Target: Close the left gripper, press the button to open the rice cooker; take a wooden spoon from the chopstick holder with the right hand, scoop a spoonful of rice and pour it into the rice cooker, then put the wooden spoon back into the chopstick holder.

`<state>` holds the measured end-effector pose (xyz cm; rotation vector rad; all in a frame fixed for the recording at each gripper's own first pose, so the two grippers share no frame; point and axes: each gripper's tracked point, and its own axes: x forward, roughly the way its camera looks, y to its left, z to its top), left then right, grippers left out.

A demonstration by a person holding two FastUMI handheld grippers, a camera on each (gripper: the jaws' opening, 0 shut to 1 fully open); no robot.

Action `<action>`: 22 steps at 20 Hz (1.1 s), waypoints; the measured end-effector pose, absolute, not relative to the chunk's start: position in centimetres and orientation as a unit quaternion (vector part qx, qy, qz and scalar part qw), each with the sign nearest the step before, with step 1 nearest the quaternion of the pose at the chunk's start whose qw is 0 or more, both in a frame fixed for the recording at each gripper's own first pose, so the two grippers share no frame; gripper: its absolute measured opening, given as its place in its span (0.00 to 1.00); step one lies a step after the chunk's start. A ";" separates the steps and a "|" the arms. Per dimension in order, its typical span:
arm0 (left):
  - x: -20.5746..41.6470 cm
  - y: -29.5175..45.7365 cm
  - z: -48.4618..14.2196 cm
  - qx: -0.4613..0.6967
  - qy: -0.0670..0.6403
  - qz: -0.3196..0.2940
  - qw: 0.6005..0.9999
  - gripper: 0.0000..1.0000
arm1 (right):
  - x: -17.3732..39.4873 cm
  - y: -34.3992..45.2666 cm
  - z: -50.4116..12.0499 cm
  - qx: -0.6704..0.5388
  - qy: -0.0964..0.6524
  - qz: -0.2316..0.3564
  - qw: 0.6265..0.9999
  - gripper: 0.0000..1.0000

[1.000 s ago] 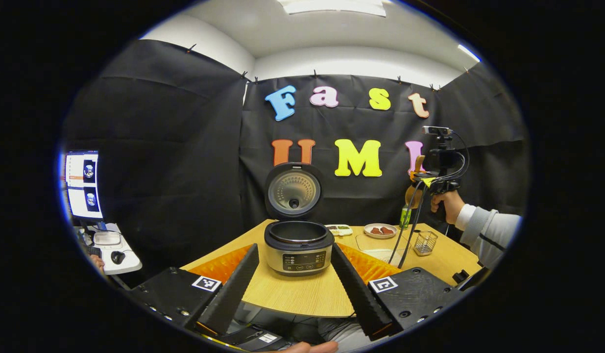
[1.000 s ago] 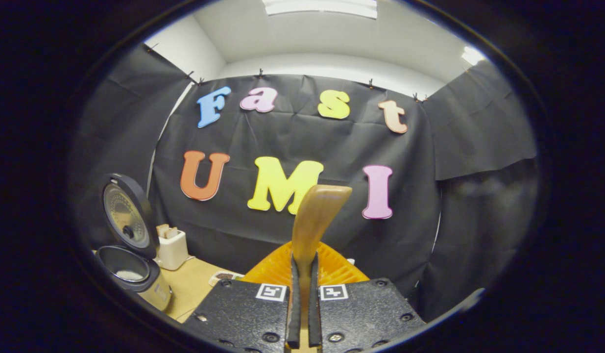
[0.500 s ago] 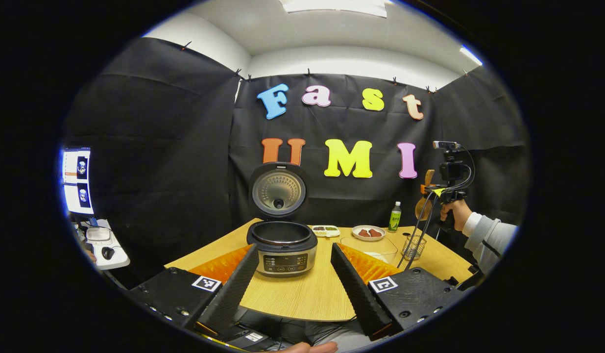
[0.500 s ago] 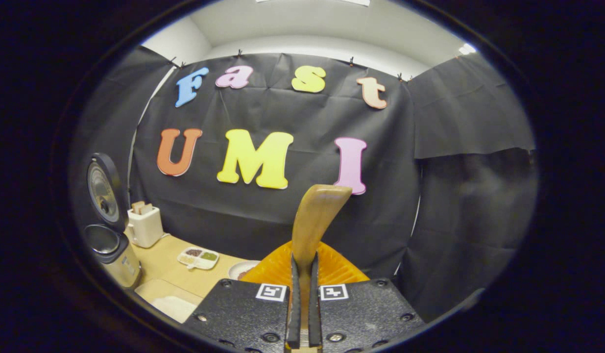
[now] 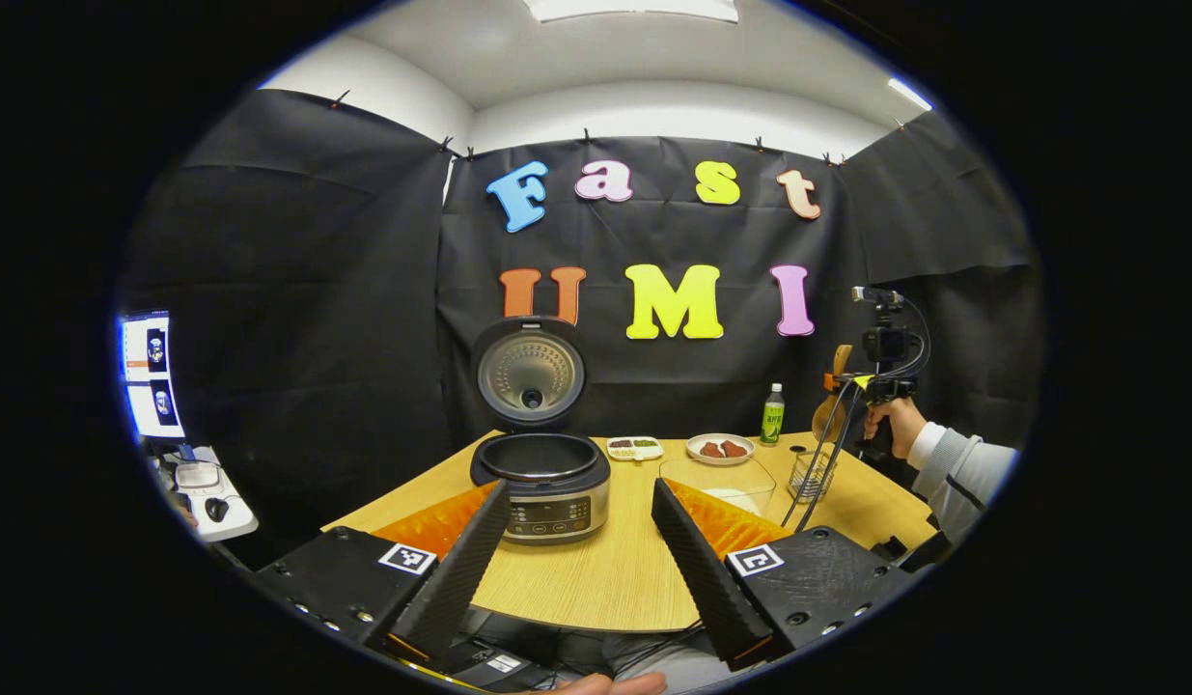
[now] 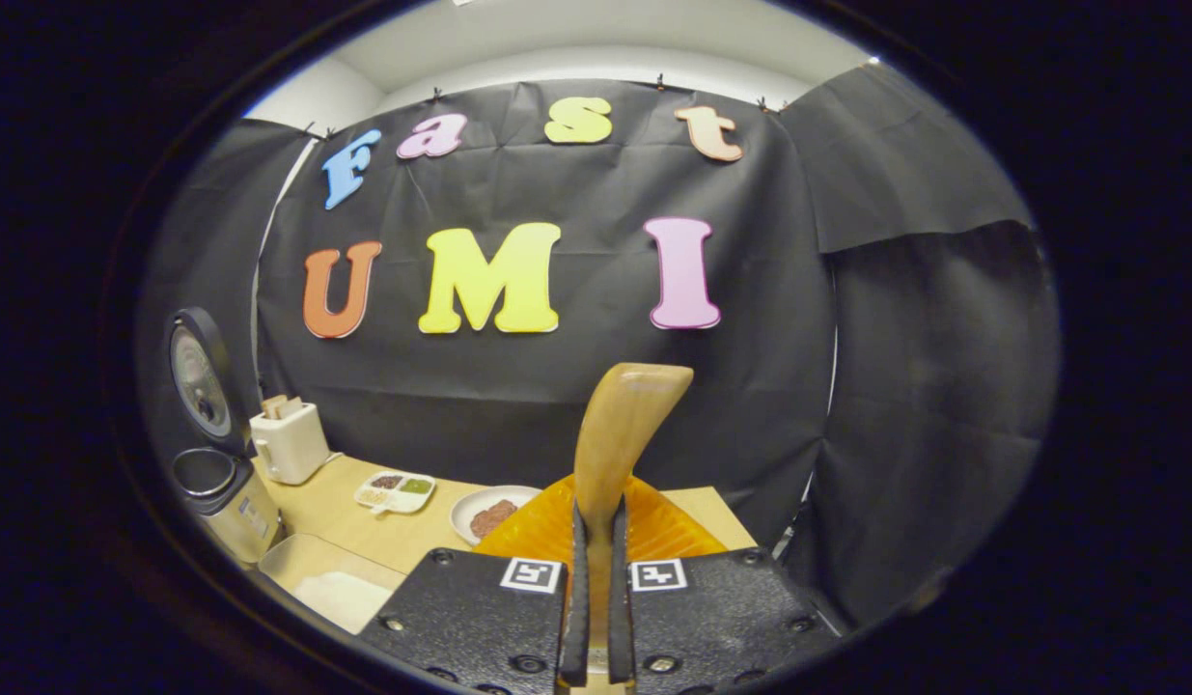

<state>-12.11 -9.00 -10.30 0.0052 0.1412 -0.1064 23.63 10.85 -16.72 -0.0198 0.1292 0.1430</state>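
Right tool (image 6: 596, 618) pinches the wooden spoon (image 6: 620, 425) by its handle, bowl end up, raised over the desk (image 5: 596, 579). Left tool (image 5: 581, 541) hangs spread wide in front of the rice cooker (image 5: 542, 478), lid up. The chopstick holder (image 5: 810, 475) stands below the right tool.

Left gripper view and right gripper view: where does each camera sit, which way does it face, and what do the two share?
Left gripper view: rides the left gripper, jaws apart, facing the open rice cooker across the table; the right gripper and the hand holding it appear at far right.
Right gripper view: rides the right gripper, jaws clamped on the wooden spoon, facing the booth wall.
Shared: rice cooker, rice container, round plate, wooden spoon.
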 end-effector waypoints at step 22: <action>-1.2 -9.3 -7.6 -0.012 0.073 0.004 0.997 0.94 | 18.2 10.0 -13.6 0.000 0.048 0.116 0.992 0.95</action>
